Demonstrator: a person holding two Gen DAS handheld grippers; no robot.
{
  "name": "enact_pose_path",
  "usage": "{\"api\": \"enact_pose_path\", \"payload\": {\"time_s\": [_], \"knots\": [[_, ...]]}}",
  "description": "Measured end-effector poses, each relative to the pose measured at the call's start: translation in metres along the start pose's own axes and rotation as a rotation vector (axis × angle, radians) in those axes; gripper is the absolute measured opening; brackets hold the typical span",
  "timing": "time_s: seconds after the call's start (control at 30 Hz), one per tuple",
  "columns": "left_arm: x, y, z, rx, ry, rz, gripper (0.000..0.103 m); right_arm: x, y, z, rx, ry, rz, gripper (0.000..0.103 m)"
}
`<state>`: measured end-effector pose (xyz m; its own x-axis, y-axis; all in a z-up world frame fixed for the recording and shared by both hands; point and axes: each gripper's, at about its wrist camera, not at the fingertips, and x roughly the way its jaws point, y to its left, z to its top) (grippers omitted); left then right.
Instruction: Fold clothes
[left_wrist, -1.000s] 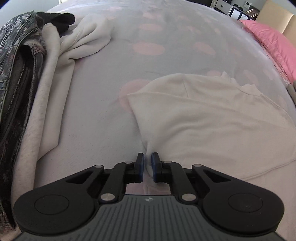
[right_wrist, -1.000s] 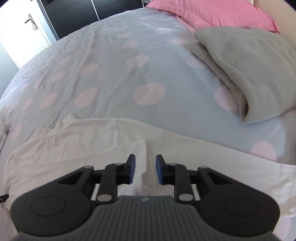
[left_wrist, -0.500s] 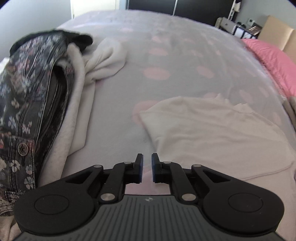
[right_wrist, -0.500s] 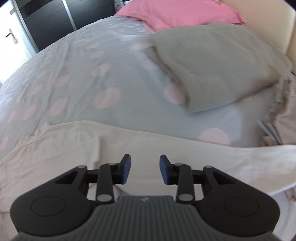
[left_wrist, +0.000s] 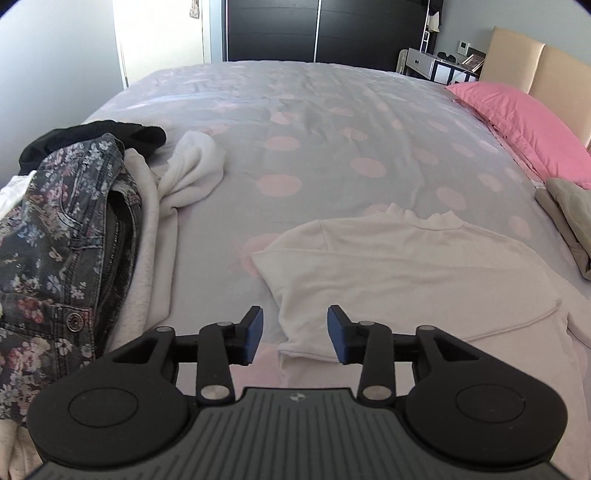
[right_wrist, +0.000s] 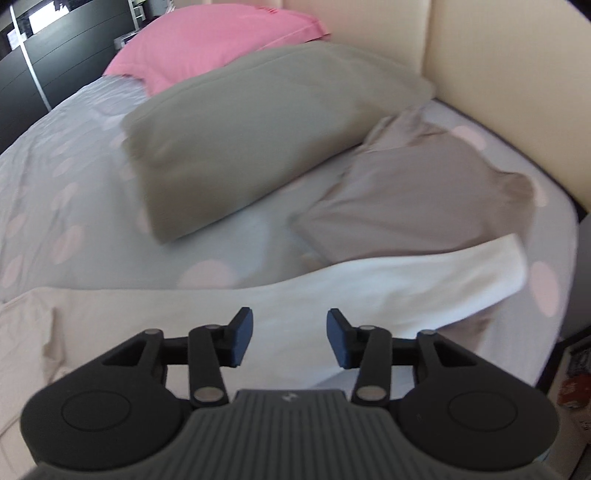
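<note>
So the white top was lying flat on the bed, on that grey cover with the pink dots, neck end pointing away toward the far side. One sleeve was already folded in across the body, cuff end sitting down near the left gripper. That gripper was above the cloth with its jaws apart, having just been opening, and nothing was pinched between the blue pads; the cuff just showed in the gap underneath.

Right gripper was the same deal: jaws spread, just been opening wider, nothing held. It was over the other sleeve, which ran out straight toward the edge of the bed. That view was pretty blurry, so no fine detail there.

Other stuff around: a pile on the left with floral jeans, a black garment and a cream fleece. Near the headboard were a pink pillow, a folded grey fleece and a folded beige top, the last one just touching the stretched-out sleeve.
</note>
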<state>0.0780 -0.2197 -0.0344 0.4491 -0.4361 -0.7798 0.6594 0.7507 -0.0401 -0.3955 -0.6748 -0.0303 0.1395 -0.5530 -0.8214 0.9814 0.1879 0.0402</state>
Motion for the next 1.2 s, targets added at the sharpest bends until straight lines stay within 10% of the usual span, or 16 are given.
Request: {"api": "enact_pose_path", "payload": {"time_s": [0.97, 1.1, 1.2], "knots": [[0.03, -0.046, -0.014, 0.138, 0.084, 0.067, 0.039, 0.024, -0.157, 0.011, 0.363, -0.06, -0.068, 0.05], [0.03, -0.046, -0.015, 0.146, 0.082, 0.071, 0.039, 0.024, -0.146, 0.014, 0.338, -0.065, -0.09, 0.016], [0.03, -0.046, -0.014, 0.143, 0.082, 0.068, 0.039, 0.004, -0.128, 0.019, 0.29, -0.121, -0.097, 0.01]]}}
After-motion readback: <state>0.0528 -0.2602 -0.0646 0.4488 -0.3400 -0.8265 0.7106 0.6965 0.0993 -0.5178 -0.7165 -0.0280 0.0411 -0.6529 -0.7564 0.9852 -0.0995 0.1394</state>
